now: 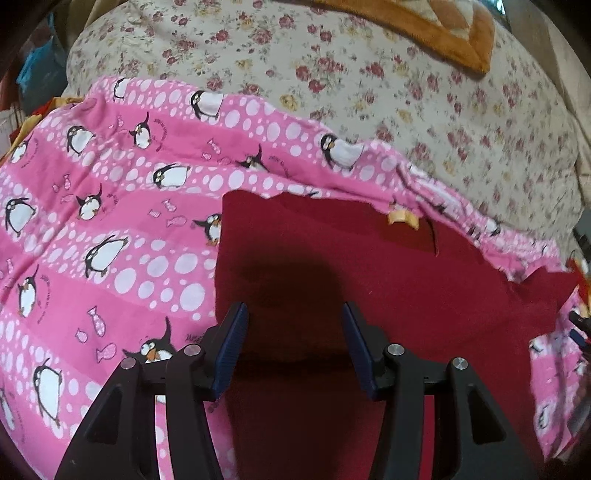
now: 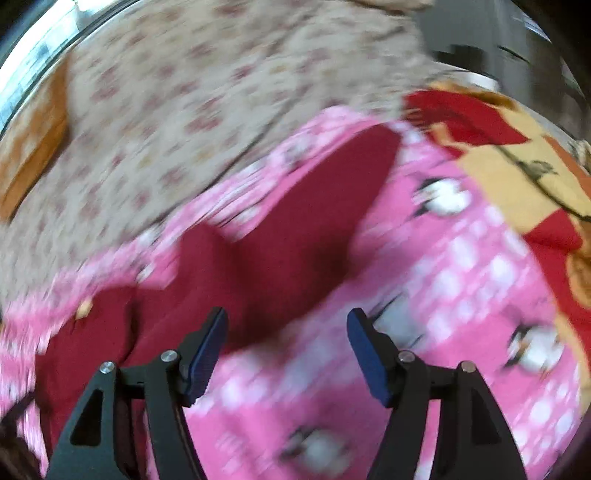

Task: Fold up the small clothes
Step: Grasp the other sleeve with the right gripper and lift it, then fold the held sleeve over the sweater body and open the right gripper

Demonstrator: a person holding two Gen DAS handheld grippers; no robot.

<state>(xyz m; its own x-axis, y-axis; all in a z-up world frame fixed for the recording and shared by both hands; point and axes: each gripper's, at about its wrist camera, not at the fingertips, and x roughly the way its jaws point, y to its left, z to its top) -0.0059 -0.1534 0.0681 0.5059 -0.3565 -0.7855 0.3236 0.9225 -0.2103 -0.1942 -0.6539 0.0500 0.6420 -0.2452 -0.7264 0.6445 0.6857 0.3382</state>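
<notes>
I am looking down over a bed from two tools, one in each of my hands.

My left tool (image 1: 293, 349) hangs above a dark red garment (image 1: 369, 288). Its two blue pads stand partly apart, with nothing between them and clear of the cloth. A dark shadow falls on the red fabric just ahead of the pads.

The garment lies spread flat on a pink sheet (image 1: 110, 229) printed with penguins, fish and white dots. A small yellow label (image 1: 400, 218) shows at its far edge, beside a short slit in the cloth. The pink sheet frames the garment on the left, along the far side and on the right.

Beyond the pink sheet lies a cream quilt (image 1: 332, 74) with small red and yellow roses. An orange-edged cushion (image 1: 443, 33) rests on it at the far end.

The right wrist view is heavily blurred. My right tool (image 2: 286, 350) hangs with its pads set wide, empty, above the near edge of the garment (image 2: 288, 236), where the red cloth meets the pink sheet (image 2: 443, 280). The garment stretches away to the left and ahead. To the right, a red and yellow blanket (image 2: 517, 173) with a cartoon print lies on the pink sheet.
</notes>
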